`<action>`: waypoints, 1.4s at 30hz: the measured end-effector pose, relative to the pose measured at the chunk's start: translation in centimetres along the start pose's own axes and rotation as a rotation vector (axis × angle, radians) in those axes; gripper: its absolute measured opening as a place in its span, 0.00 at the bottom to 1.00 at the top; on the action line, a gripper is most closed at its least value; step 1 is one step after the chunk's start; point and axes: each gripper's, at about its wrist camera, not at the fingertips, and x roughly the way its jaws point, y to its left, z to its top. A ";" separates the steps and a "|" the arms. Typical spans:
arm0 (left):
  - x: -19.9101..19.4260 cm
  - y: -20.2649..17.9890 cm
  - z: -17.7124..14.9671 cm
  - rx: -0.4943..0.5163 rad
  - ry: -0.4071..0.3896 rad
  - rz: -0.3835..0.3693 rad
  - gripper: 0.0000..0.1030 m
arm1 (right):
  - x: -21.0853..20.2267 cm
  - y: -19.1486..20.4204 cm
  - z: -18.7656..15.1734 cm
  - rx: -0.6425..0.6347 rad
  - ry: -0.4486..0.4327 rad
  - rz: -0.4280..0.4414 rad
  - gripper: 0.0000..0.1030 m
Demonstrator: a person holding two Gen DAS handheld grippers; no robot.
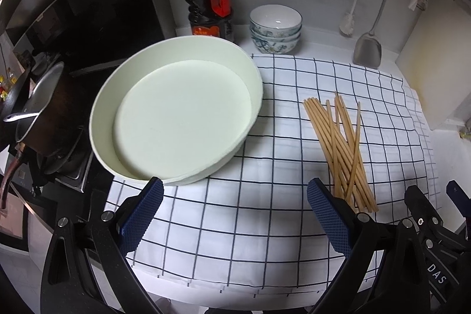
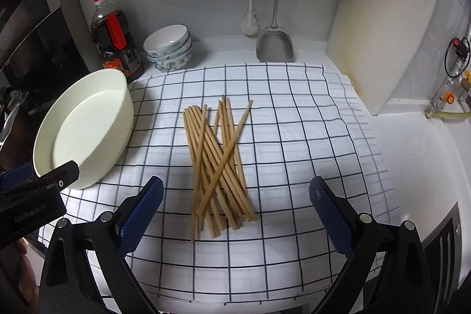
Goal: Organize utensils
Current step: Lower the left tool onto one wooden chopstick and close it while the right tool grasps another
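My left gripper (image 1: pixel 235 214) hangs over the checked cloth (image 1: pixel 235 225) with its blue fingers (image 1: pixel 141 217) spread wide and nothing between them. My right gripper (image 2: pixel 235 214) is the same: fingers (image 2: pixel 332 219) wide apart, empty, held above the near end of the chopsticks (image 2: pixel 217 164) without touching them.

The chopsticks lie in a loose heap on the cloth, most running roughly side by side, a few crossing over the rest at a slant. Taking that heap as my landmark: the white round basin (image 2: pixel 85 128) sits to its left, apart from it, its base on the cloth's left edge, and it holds nothing. Behind the basin stands a dark sauce bottle (image 2: pixel 116 40) with a red cap, and just right of the bottle is a stack of patterned bowls (image 2: pixel 169 49), both on the bare white surface (image 2: pixel 412 155) beyond the cloth. Straight behind the heap, a metal spatula (image 2: pixel 275 46) and a white brush (image 2: pixel 250 25) hang against the wall. To the heap's right, well apart, a white cutting board (image 2: pixel 382 28) leans upright.

In the left wrist view the heap (image 1: pixel 341 152) lies just beyond my left gripper's right finger.
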 end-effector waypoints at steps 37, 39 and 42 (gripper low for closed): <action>11.0 -8.3 -1.2 0.046 -0.022 -0.075 0.93 | 16.1 -4.3 0.2 -0.199 0.091 0.058 0.92; 11.1 -8.5 -1.3 0.047 -0.021 -0.075 0.93 | 16.3 -4.2 0.1 -0.218 0.097 0.055 0.92; 11.2 -8.7 -1.4 0.048 -0.020 -0.077 0.93 | 16.4 -4.1 0.0 -0.233 0.094 0.048 0.92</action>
